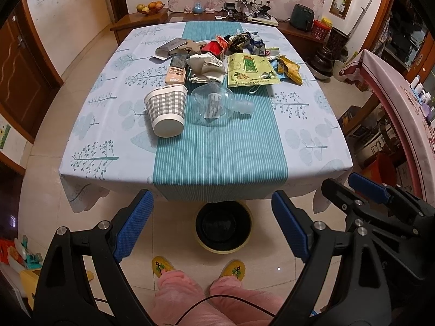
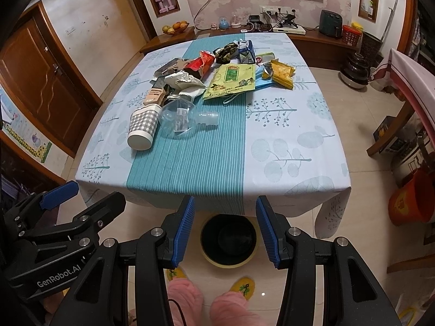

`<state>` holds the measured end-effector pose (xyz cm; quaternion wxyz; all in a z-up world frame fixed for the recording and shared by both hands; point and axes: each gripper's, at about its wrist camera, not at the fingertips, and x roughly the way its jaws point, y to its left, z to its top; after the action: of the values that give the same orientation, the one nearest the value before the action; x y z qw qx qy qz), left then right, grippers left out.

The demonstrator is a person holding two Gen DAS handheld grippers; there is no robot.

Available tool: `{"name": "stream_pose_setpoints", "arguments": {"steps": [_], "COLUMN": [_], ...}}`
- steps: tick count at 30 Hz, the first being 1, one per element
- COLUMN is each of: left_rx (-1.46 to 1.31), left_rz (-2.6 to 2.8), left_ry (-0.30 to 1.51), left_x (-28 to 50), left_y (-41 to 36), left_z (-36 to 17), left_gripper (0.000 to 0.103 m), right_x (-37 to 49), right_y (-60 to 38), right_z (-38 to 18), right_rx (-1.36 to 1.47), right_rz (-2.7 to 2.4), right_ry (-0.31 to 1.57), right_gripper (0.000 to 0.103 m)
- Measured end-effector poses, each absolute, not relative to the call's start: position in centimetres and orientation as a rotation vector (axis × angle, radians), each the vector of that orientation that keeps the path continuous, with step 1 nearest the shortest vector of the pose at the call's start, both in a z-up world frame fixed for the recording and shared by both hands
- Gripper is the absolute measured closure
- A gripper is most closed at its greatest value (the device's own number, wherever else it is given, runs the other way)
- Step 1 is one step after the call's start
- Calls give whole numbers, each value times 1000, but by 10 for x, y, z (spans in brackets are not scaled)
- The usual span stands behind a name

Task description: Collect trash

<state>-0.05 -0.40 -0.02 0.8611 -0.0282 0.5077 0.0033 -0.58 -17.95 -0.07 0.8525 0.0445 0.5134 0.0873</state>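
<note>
Both blue-padded grippers, left and right, hang spread and empty above a black round bin; "GenRobot.AI" marks the left gripper's black frame.

1. We see the trash heap on the far half of the table.
2. The paper cup lies on its side at the heap's near left, touching the plastic bottle to its right.
3. The flat packet lies behind the bottle, on the right.
4. The bin stands on the floor before the table's near edge.
</note>
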Motion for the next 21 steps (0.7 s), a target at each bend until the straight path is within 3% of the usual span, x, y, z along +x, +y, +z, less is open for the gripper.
{"name": "stream_pose_setpoints", "arguments": {"steps": [21], "left_rx": [-82], "left_rz": [84], "left_ry": [1053], "left_x": [-1], "left_y": [22], "left_z": [19], "left_gripper": [16], "right_x": [9], "right_y": [-161], "right_z": [8], "right_rx": [95], "right_rz": [251], "right_ry": [1074], "right_gripper": [56]}}
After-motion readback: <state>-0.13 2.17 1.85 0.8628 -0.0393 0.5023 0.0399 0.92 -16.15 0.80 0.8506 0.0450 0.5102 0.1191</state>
